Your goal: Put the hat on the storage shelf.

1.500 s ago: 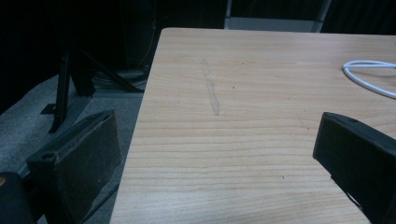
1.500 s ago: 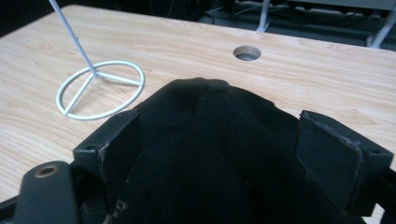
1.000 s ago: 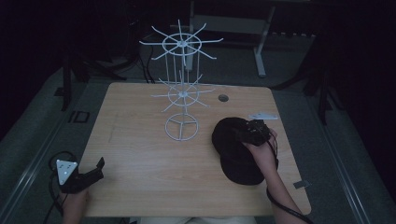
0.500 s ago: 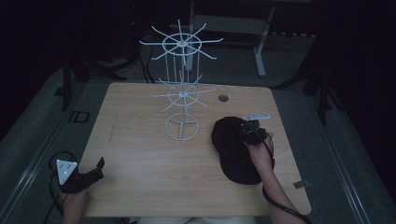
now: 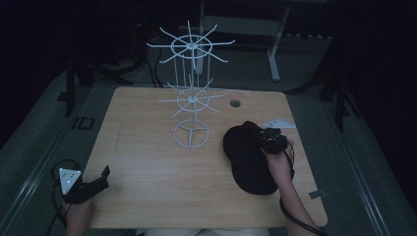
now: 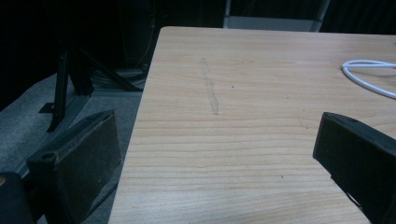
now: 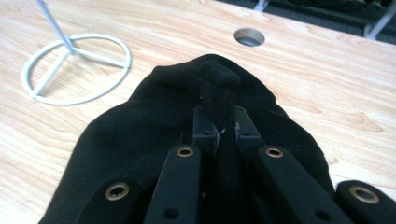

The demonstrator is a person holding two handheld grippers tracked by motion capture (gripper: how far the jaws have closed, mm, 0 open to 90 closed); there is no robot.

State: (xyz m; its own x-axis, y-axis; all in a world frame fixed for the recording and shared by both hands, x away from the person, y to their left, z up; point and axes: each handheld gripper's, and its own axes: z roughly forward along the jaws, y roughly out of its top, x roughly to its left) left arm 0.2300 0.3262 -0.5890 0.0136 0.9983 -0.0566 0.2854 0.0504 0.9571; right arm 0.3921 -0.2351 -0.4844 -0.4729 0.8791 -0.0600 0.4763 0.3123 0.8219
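High view: wooden table (image 5: 147, 162) takes up the middle of the frame, dark room around it. White wire rack (image 5: 192, 93) stands upper centre of the tabletop, two tiers of radiating arms on a thin post, ring base (image 5: 191, 133) just below centre. Round cable hole (image 5: 235, 103) sits right of the rack, near the table's far edge. Black cap (image 5: 248, 160) lies flat on the table at centre-right, near the ring base but apart from it. Right gripper (image 5: 269, 140) is over the cap's upper right part, the person's hand (image 5: 278, 160) behind it, forearm coming up from the bottom edge. Right gripper view: jaws are pinched together on a raised fold of cap fabric at frame centre, fold standing up between the tips, so it's clamped on the cap. Ring base shows upper left in that view, cable hole top centre. Left gripper (image 5: 101, 178) is lower left of the high view, at the table's near left corner, grey three-cornered plate (image 5: 68, 176) on top, cable looping off to the left. Left gripper view: both jaws spread wide, one lower left, one lower right, bare wood between them, holding nothing. Faint grey streak (image 6: 210, 91) on the wood in upper centre there, looks like a scuff, lighting too dim to be sure. Small pale flat item (image 5: 279, 123) sits right of the cap near the table's right edge, can't tell what it is
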